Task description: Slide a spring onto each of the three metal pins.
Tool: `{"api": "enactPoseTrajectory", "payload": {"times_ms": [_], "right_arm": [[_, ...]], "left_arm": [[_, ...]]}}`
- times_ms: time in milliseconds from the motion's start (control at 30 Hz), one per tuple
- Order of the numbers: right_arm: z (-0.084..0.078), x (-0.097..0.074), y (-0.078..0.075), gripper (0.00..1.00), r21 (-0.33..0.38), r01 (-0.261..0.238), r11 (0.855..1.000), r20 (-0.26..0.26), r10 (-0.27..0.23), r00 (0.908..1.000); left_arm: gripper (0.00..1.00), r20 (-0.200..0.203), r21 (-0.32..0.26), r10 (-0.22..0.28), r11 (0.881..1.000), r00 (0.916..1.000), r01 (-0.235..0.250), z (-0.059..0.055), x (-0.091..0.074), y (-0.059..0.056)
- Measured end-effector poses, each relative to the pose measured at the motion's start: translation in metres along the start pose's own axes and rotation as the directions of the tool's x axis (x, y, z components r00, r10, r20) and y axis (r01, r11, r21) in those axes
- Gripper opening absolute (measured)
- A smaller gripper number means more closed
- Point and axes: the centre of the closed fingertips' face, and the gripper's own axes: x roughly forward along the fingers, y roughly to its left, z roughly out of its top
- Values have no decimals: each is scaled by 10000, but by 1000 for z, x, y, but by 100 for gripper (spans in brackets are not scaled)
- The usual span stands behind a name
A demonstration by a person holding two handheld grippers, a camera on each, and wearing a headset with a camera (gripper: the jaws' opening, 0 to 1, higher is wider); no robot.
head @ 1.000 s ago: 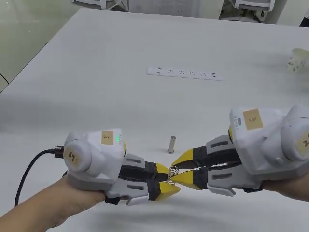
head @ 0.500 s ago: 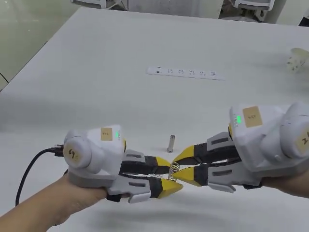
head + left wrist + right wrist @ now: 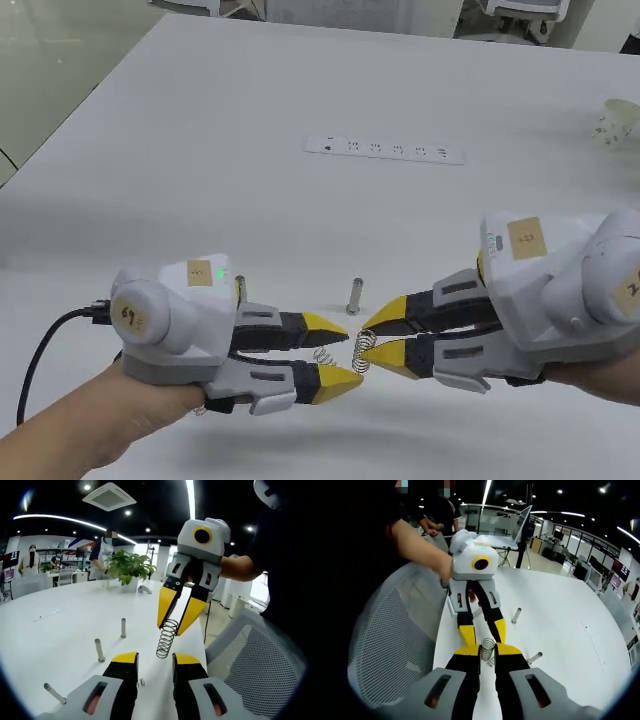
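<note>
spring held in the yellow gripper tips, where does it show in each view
Head view: the spring is low centre, at the right gripper tips.
Left gripper view: the spring is at centre, hanging from the right gripper coming in from above.
Right gripper view: the spring is low centre, upright between its own jaws.
Shared landmark: the open left gripper, facing the spring.

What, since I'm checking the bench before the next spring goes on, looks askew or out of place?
In the left gripper view, the nearest metal pin seems to lie on its side on the table, while the middle pin and the far pin stand upright. It likely needs righting first.
</note>
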Motion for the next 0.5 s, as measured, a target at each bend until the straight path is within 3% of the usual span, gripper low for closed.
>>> {"api": "enactPoseTrajectory", "payload": {"times_ms": [500], "right_arm": [[-2,-1,-5,7,-17,259,9997,-16,-259,9997]], "left_arm": [[32,95,-350,837,9959,9964,-834,-7,-28,14]]}}
